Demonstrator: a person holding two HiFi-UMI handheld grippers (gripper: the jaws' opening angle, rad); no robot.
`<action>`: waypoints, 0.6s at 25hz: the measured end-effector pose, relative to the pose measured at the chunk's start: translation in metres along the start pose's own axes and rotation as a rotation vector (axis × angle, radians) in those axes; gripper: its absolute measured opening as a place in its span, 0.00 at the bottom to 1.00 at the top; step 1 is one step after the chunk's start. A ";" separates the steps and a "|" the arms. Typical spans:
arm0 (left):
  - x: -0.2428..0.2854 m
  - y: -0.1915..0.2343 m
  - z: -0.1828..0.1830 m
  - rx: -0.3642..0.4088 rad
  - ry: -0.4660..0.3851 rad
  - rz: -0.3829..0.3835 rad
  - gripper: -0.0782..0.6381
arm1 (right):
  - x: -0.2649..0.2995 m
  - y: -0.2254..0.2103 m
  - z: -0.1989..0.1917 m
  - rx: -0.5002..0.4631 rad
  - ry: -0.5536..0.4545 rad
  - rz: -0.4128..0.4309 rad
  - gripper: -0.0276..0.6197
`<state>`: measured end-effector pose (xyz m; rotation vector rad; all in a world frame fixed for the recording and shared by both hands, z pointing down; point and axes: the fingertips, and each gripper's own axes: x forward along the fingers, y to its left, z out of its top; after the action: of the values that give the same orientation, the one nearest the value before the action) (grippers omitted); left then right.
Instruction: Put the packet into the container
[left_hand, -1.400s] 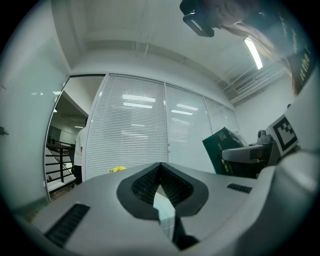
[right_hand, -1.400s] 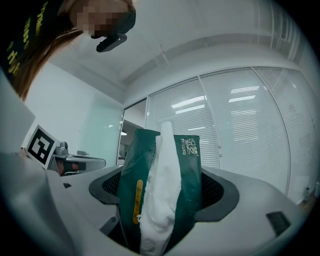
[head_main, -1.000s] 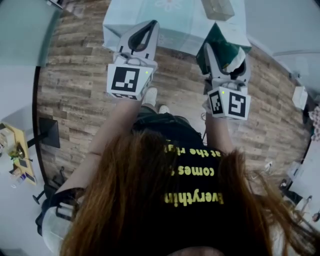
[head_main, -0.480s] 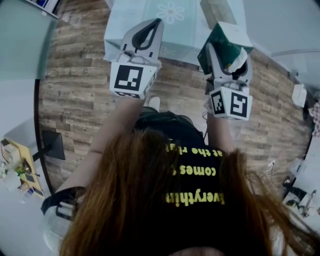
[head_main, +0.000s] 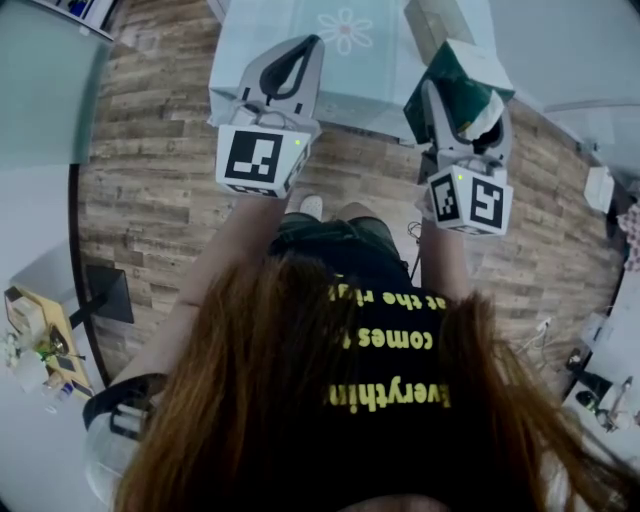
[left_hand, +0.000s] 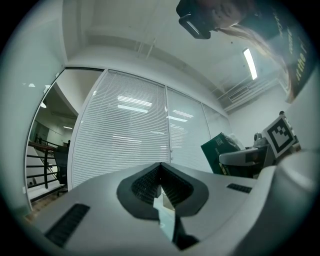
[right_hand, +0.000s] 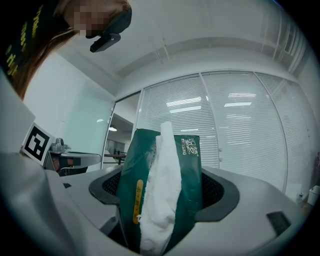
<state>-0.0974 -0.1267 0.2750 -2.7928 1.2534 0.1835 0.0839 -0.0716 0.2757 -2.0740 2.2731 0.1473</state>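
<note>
**Tissue packet up in the right gripper, left one empty**

The right gripper (head_main: 466, 112) sits at about 1 o'clock in the head view, and its jaws are pinching a green tissue packet (head_main: 462, 75) that has white tissue poking out the front. The left gripper (head_main: 305, 50) is at 11 o'clock with its jaws pressed together and nothing between them. Both are held over a wood floor (head_main: 150, 150), at the near edge of a table (head_main: 300, 30) with a pale flowered cloth. A box (head_main: 435, 18) sits on the table at 1 o'clock, just past the packet. The person's long hair (head_main: 300, 400) fills the whole lower half of the head view. The gripper views mostly show window blinds (left_hand: 125, 140).
</note>
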 end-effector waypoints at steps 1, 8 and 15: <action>0.002 0.000 0.000 0.001 -0.001 0.001 0.11 | 0.001 -0.003 0.000 -0.002 0.002 -0.001 0.66; 0.021 -0.012 -0.008 -0.008 0.025 0.002 0.11 | 0.012 -0.021 -0.009 0.012 0.021 0.020 0.66; 0.050 -0.019 -0.010 0.007 0.020 0.049 0.11 | 0.041 -0.042 -0.010 0.024 0.008 0.095 0.66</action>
<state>-0.0495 -0.1526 0.2780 -2.7667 1.3248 0.1539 0.1221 -0.1173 0.2804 -1.9602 2.3667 0.1161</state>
